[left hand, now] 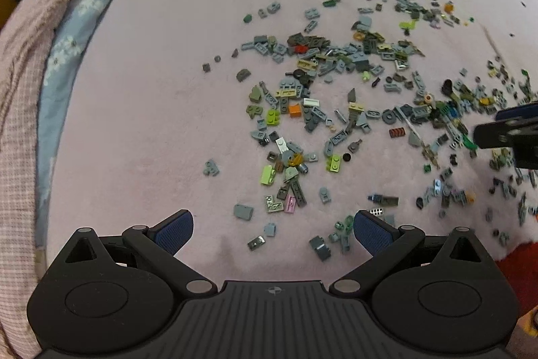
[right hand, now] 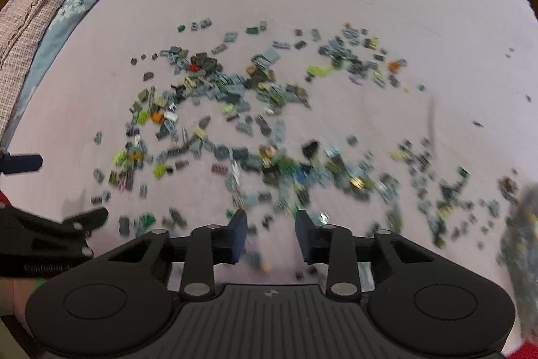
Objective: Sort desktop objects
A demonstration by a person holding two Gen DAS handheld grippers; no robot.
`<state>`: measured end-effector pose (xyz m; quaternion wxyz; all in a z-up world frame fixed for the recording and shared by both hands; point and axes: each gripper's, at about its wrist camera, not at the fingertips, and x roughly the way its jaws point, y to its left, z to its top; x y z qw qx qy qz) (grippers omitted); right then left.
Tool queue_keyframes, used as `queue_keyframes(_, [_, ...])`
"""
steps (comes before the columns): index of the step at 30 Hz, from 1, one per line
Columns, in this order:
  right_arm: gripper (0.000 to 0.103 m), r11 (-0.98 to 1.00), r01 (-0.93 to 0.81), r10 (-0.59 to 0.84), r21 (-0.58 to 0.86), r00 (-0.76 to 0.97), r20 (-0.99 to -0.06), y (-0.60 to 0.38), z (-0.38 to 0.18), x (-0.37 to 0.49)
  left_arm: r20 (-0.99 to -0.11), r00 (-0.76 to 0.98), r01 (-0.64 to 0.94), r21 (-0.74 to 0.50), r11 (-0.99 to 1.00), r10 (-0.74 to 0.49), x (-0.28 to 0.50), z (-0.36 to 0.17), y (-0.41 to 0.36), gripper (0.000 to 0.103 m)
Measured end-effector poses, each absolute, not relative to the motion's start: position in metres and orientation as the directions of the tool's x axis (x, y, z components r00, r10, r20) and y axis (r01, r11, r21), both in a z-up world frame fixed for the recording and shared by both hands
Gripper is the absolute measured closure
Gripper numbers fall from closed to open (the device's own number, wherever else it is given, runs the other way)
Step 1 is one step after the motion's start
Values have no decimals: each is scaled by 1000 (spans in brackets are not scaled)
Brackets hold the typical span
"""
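Note:
Many small toy bricks [left hand: 336, 96], mostly grey with lime, orange and red ones, lie scattered over a pale pink blanket [left hand: 151, 90]. My left gripper [left hand: 273, 226] is wide open and empty, low above the near edge of the scatter. My right gripper [right hand: 270, 226] is part open with nothing between its pads, above bricks [right hand: 269, 164] that are blurred by motion. The right gripper also shows at the right edge of the left wrist view [left hand: 507, 130]. The left gripper shows at the left edge of the right wrist view [right hand: 50, 234].
A blue flowered sheet [left hand: 64, 52] and a pink checked cover [left hand: 16, 110] run along the left side of the blanket. A red surface [left hand: 517, 264] shows at the near right corner. A blurred grey heap [right hand: 524, 241] sits at the right edge of the right wrist view.

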<state>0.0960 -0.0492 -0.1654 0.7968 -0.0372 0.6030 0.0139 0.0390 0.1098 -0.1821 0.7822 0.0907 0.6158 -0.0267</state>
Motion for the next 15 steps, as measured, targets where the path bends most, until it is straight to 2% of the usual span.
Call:
queue_keyframes(4, [71,995,-102,19,-10,278,-960,-41,-185,118,-972,227,141,93,986,60,43,-190,111,0])
queue_keyframes(15, [70,969,-240,1,-61,249,-969,-24,-228,155,-982,184,107,70,992,49,52,-203,117,0])
